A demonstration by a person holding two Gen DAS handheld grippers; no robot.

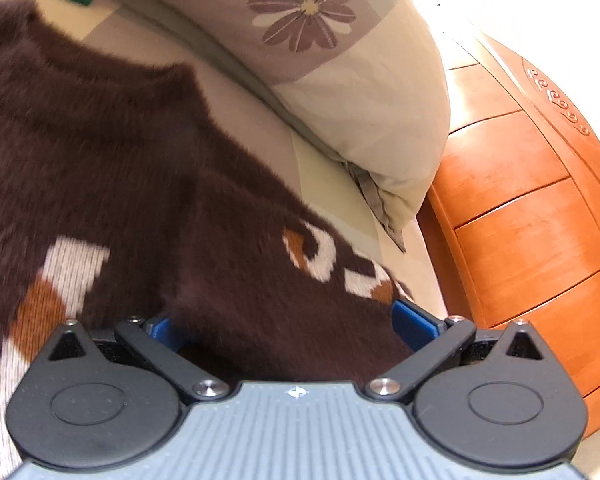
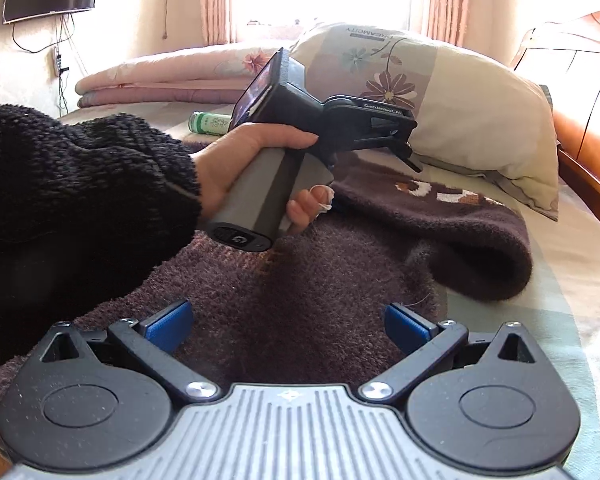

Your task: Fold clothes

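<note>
A dark brown fuzzy sweater point(image 1: 140, 168) with white and orange knit patterns lies spread on the bed; it also shows in the right wrist view point(image 2: 300, 292), with one sleeve point(image 2: 460, 220) folded over towards the pillow. My left gripper point(image 1: 288, 328) is open, its blue pads wide apart, with sweater fabric bulging between them. The left gripper also shows in the right wrist view point(image 2: 380, 140), held by a hand over the sweater. My right gripper point(image 2: 288, 324) is open and empty, low over the sweater's body.
A floral pillow point(image 1: 340, 80) lies just beyond the sweater, also in the right wrist view point(image 2: 460, 112). An orange wooden headboard point(image 1: 532, 220) stands to the right. A green bottle point(image 2: 208, 123) and folded pink quilts point(image 2: 160, 80) lie at the far side of the bed sheet point(image 2: 572, 264).
</note>
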